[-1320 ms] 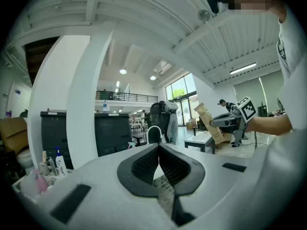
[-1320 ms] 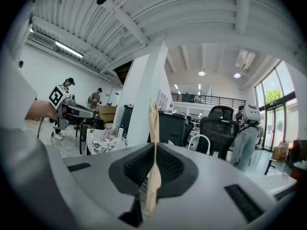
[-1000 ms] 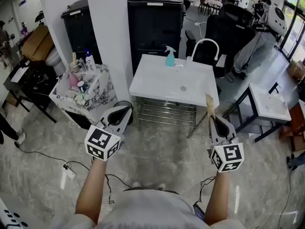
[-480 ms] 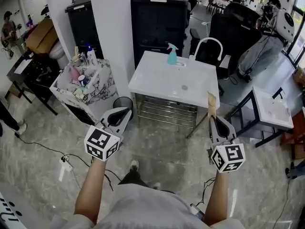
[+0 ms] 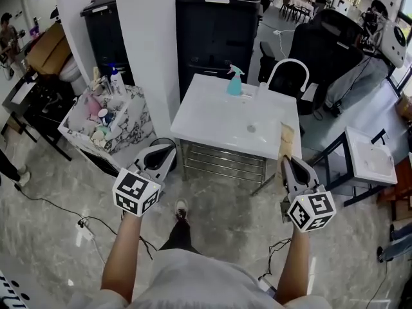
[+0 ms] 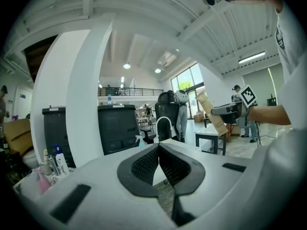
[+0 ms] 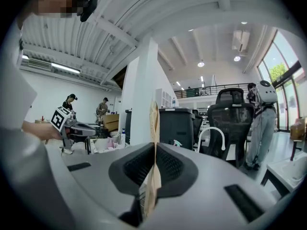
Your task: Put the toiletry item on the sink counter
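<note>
A flat tan packet [image 5: 286, 140], the toiletry item, stands upright between the jaws of my right gripper [image 5: 286, 162], which is shut on it. It hangs in the air just off the front right corner of the white sink counter [image 5: 212, 118]. In the right gripper view the packet [image 7: 154, 121] rises thin and edge-on out of the closed pads. My left gripper [image 5: 167, 150] is shut with nothing in it, held over the floor left of the counter's front. In the left gripper view its pads [image 6: 146, 163] meet at the tips.
A teal spray bottle [image 5: 234, 82] and a curved white faucet [image 5: 288, 66] stand at the counter's back. A marble-patterned box [image 5: 132, 131] of toiletries sits at the left, behind it a white pillar [image 5: 151, 44] and black cabinets [image 5: 215, 24]. A small white table [image 5: 370, 163] stands at the right.
The view has shifted a step toward the sink counter, and a foot now shows on the floor. Both grippers keep their pose, the right one still gripping the packet.
</note>
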A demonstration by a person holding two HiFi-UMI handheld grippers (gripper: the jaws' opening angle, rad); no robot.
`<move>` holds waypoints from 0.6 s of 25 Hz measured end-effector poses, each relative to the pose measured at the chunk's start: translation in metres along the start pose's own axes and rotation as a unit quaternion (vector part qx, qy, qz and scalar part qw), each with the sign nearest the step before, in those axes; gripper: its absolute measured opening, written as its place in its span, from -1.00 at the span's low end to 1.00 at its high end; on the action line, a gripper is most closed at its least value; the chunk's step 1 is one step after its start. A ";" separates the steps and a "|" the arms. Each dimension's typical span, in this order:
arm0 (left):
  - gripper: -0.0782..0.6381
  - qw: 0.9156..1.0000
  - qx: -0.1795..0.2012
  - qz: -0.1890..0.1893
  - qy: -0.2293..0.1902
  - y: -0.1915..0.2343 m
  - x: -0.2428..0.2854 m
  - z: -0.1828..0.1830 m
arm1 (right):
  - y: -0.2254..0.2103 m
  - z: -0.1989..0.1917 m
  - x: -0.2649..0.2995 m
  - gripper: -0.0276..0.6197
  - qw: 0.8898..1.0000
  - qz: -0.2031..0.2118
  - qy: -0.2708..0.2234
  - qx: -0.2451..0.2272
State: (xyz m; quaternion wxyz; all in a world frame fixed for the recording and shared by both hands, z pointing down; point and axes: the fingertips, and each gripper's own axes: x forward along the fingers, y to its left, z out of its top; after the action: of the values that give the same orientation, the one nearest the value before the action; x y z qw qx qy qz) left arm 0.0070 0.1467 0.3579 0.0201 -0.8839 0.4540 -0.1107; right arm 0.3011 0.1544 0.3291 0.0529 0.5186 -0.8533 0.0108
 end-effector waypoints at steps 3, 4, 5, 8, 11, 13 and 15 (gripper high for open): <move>-0.75 1.000 0.003 -0.015 0.000 0.043 0.041 -0.004 | -0.011 0.002 0.056 -0.88 1.000 -0.003 0.005 -0.005; -0.75 1.000 0.004 -0.022 -0.001 0.058 0.056 -0.004 | -0.015 0.003 0.077 -0.88 1.000 -0.006 0.007 -0.006; -0.75 1.000 0.006 -0.028 -0.001 0.073 0.070 -0.005 | -0.017 0.005 0.098 -0.88 1.000 -0.007 0.009 -0.007; -0.75 0.999 0.014 -0.044 0.000 0.122 0.111 -0.001 | -0.023 0.015 0.162 -0.88 1.000 -0.011 0.015 -0.015; -0.75 0.999 0.014 -0.052 0.002 0.172 0.145 0.001 | -0.026 0.026 0.220 -0.88 1.000 -0.014 0.019 -0.007; -0.75 0.998 0.009 -0.054 0.006 0.204 0.165 -0.002 | -0.024 0.029 0.257 -0.88 1.000 -0.012 0.027 -0.007; -0.75 0.998 0.002 -0.055 0.013 0.233 0.184 -0.009 | -0.022 0.028 0.290 -0.88 0.999 -0.009 0.038 -0.013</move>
State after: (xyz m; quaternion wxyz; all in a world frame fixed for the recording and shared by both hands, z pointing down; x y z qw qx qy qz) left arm -0.0767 -0.1381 0.3673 0.0104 -0.9058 0.4050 -0.1238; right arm 0.1865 -0.1143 0.3303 0.0922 0.5250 -0.8459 0.0192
